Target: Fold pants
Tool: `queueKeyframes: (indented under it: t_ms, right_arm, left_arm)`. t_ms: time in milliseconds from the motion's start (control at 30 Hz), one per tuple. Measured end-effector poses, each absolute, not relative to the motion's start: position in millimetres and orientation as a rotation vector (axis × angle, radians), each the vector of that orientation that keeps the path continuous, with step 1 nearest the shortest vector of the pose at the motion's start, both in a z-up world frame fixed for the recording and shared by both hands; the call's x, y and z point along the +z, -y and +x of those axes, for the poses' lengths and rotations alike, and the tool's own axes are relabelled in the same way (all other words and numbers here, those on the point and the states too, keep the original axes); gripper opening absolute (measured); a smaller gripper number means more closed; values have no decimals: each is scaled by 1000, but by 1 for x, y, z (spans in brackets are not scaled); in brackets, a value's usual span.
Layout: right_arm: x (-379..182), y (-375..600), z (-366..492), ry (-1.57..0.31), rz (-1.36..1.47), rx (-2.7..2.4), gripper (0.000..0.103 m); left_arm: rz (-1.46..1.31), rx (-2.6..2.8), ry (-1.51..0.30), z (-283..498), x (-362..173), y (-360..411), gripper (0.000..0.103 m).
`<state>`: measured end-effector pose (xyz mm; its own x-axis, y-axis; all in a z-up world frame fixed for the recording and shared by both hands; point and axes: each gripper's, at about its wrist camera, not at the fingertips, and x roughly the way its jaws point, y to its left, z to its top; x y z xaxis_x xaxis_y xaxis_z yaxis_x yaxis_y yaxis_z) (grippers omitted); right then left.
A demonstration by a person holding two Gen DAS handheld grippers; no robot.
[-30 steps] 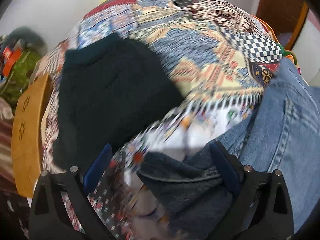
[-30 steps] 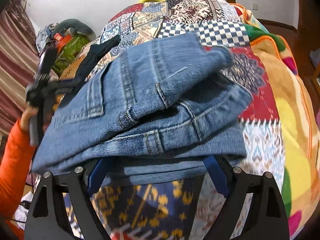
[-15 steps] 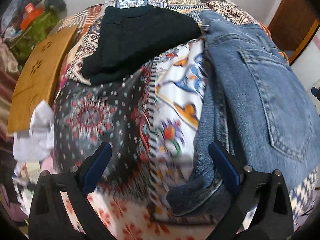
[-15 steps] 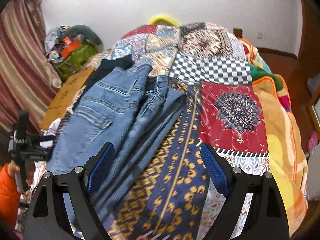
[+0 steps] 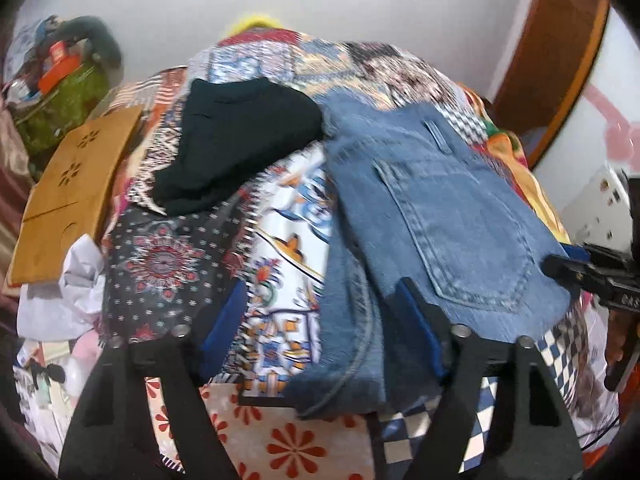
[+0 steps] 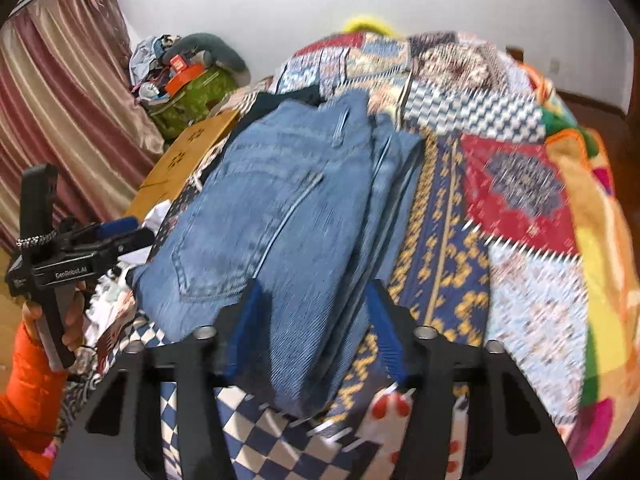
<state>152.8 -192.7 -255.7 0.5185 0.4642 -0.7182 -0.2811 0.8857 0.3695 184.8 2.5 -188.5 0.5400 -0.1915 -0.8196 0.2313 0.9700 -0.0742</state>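
Observation:
Folded blue jeans (image 5: 436,216) lie on a patchwork quilt (image 5: 280,240), back pocket up. They also show in the right wrist view (image 6: 280,216). My left gripper (image 5: 320,332) is open, its right finger over the near left edge of the jeans, holding nothing. My right gripper (image 6: 316,328) is open, its fingers on either side of the near end of the folded jeans, not clamped on it. The left gripper also shows at the left of the right wrist view (image 6: 120,236), and the right gripper at the right edge of the left wrist view (image 5: 560,264).
A folded black garment (image 5: 240,136) lies on the quilt just beyond the jeans. A wooden board (image 5: 76,196) leans at the bed's left side, with white crumpled cloth (image 5: 76,280) below it. A green bag with clutter (image 6: 192,88) and a striped curtain (image 6: 68,100) stand left.
Both grippers have narrowed but stay open. The right gripper has moved in over the near end of the jeans. The left camera has tilted up and shifted right slightly.

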Motion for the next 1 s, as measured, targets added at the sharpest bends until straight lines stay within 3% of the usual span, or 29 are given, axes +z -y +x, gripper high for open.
queueKeyframes:
  t_ms: [200, 500, 633, 767, 900, 1000]
  right_arm:
    - [-263, 188, 147, -900, 173, 437, 29]
    - [-250, 190, 151, -924, 120, 448, 29]
    - [-230, 199, 162, -858, 110, 416, 32]
    - [-216, 205, 192, -811, 97, 395, 37]
    - [-217, 202, 226, -801, 100, 389, 37]
    - [-223, 201, 253, -810, 111, 402, 37]
  left_arm:
    - [109, -218, -980, 180, -212, 6, 45]
    - [59, -240, -977, 191, -194, -5, 44]
    - [38, -237, -910, 217, -165, -7, 46]
    - [49, -247, -860, 257, -148, 0, 54]
    - [61, -257, -853, 297, -150, 12, 65]
    - [56, -277, -882, 326, -161, 23, 66]
